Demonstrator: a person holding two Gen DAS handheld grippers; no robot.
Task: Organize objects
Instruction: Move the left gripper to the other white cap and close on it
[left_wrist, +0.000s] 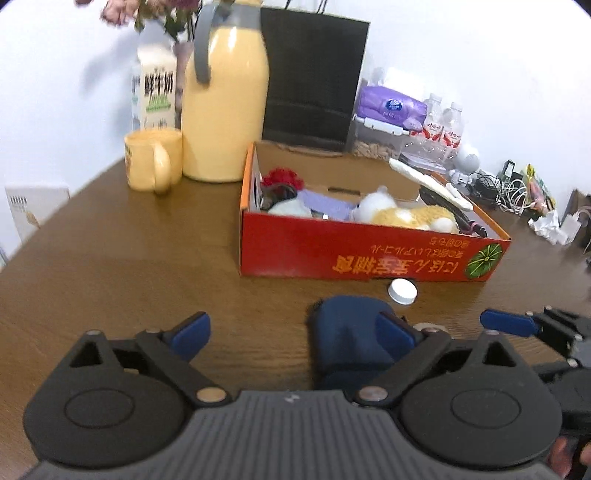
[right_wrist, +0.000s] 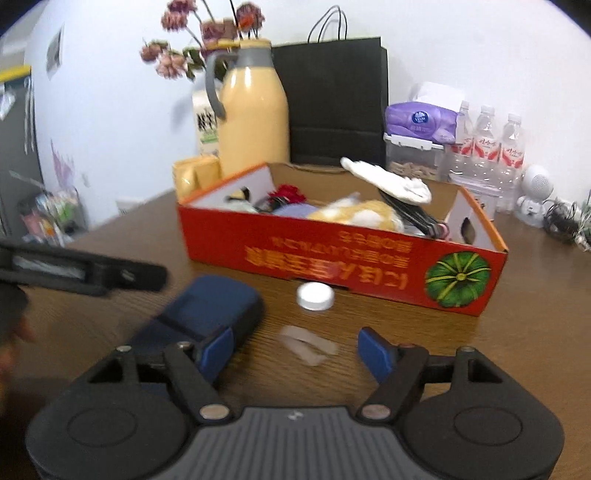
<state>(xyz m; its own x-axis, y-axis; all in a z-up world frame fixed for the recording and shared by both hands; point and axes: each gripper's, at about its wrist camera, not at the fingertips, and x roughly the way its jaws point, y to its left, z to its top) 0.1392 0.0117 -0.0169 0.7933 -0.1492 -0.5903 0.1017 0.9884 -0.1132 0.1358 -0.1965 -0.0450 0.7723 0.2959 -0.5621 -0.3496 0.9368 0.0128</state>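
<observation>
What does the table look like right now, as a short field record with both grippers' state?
surface: brown wooden table
container: red cardboard box, holding soft toys
loose items: dark blue fabric pouch and white plastic bottle cap, both on the table in front of the box
left gripper: open, right finger beside the pouch
right gripper: open, nothing between fingers
behind box: yellow jug, black paper bag

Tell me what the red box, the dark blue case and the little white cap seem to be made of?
Red box: printed cardboard, judging by its plain brown inside and folded edges.
Dark blue case: probably fabric over something stiffer; matte, rounded corners.
White cap: likely plastic; smooth, with a faint sheen.
</observation>
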